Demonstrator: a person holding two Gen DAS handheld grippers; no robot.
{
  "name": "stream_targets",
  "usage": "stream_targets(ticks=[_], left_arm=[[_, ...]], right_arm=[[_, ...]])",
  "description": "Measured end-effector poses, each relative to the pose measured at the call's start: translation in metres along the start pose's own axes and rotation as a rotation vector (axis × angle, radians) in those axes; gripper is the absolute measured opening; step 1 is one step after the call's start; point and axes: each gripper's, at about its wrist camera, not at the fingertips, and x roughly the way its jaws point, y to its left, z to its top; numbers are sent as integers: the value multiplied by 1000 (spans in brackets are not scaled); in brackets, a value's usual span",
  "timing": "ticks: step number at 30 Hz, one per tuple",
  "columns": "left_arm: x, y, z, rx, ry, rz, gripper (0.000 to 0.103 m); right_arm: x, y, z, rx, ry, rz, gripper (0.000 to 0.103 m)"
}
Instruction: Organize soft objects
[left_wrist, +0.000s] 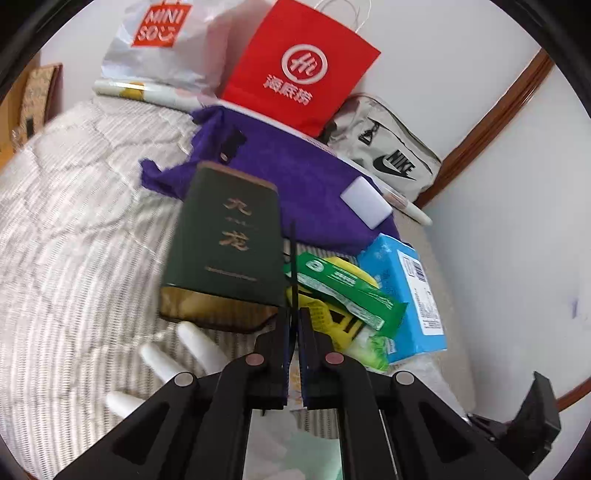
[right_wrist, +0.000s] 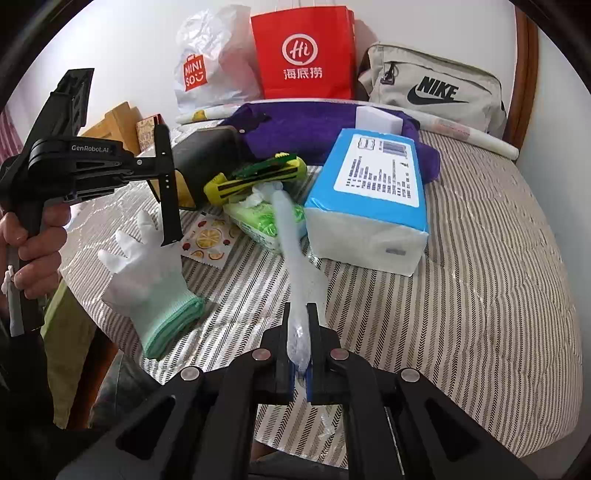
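Observation:
My right gripper (right_wrist: 300, 314) is shut on a twisted clear plastic bag (right_wrist: 291, 251) that stretches to the pile of goods. My left gripper (left_wrist: 293, 314) is shut, with only a thin black strip (left_wrist: 293, 258) between its fingers; it hovers over the table and also shows in the right wrist view (right_wrist: 168, 192). A white glove with a green cuff (right_wrist: 147, 280) lies below it, its fingertips showing in the left wrist view (left_wrist: 195, 339). A blue tissue pack (right_wrist: 373, 192), a purple towel (right_wrist: 295, 129) and a white sponge (right_wrist: 376, 118) lie beyond.
A dark green box (left_wrist: 225, 251), a green packet (left_wrist: 343, 288) and a yellow pack (right_wrist: 258, 181) lie in the pile. A red paper bag (right_wrist: 303, 51), a Miniso bag (right_wrist: 210, 62) and a Nike bag (right_wrist: 432, 92) stand against the wall. The striped tablecloth (right_wrist: 461, 277) covers the table.

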Motion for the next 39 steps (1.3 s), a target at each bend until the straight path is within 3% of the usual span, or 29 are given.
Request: stream_targets(ticks=[20,29,32,39], left_arm=[[-41,35,10,-88,6,-46,5],[-10,40,1,-83,103,-8,5],[-15,40,-5,-62,101,11,5],[-13,52,-14,-51,113,69,20]], right_arm=[[0,-22,12,23,6,10,4],[4,-17,18,4,19,19,4],[3,-17,17,4,22,19,4],[12,-22,13,19,43,21,4]])
